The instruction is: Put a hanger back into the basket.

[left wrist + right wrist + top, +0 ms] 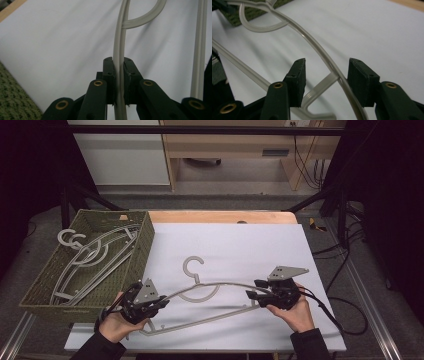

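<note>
White board [240, 240] covered most of the table, with dark curtains to either side and a wooden bench at the back. I had a grey hanger [210, 287] lying across the near half of the board, its hook pointing away from me.

My left gripper [159, 303] was clamped on the hanger's upper arm near its left end. In the left gripper view the pads [110, 82] pressed flat on both sides of the grey bar [119, 57], which ran on ahead of the fingertips toward the neck loop [147, 16].

My right gripper [254, 289] sat at the hanger's right end with its jaws parted partway. In the right gripper view the upper arm [322, 53] passed between the two fingers [298, 80], running close along the right-hand pad, while the left-hand pad stood clear of it. I could not tell whether the right pad touched it. The corner brace lay between the fingers, lower down.

Left of my left fingers sat a green basket [142, 240] holding more hangers [85, 257].
</note>
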